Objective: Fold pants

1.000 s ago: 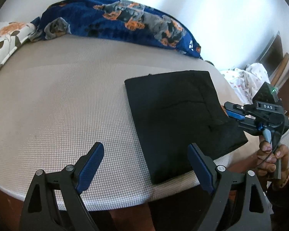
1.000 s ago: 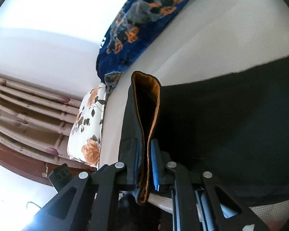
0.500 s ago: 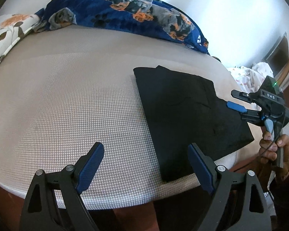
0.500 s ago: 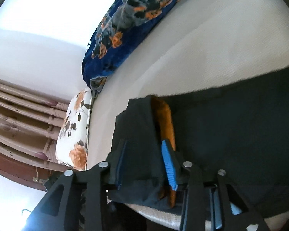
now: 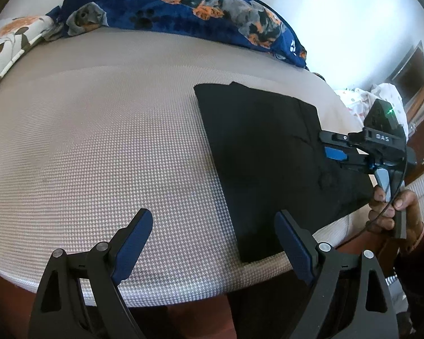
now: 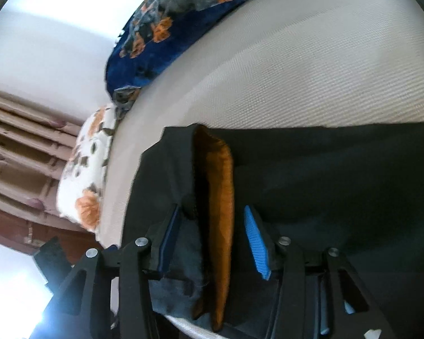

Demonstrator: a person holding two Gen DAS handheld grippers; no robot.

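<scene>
Black pants [image 5: 263, 155] lie folded into a flat rectangle on the right part of the bed. My left gripper [image 5: 213, 240] is open and empty, hovering at the bed's near edge, its right finger next to the pants' near corner. My right gripper [image 5: 329, 145] is seen over the pants' right edge in the left wrist view. In the right wrist view it [image 6: 212, 238] is open, its fingers either side of a raised fold of the pants [image 6: 339, 186] that shows an orange lining [image 6: 220, 197].
The bed [image 5: 99, 141] has a beige woven cover. A blue dog-print blanket [image 5: 183, 14] lies along the far edge and a floral pillow [image 5: 11, 36] at the far left. Patterned laundry [image 5: 381, 99] sits beyond the bed at the right.
My right gripper was shut on the raised pants fold one second ago and has opened, letting it go. The fold has slumped lower. The left gripper has stayed open.
</scene>
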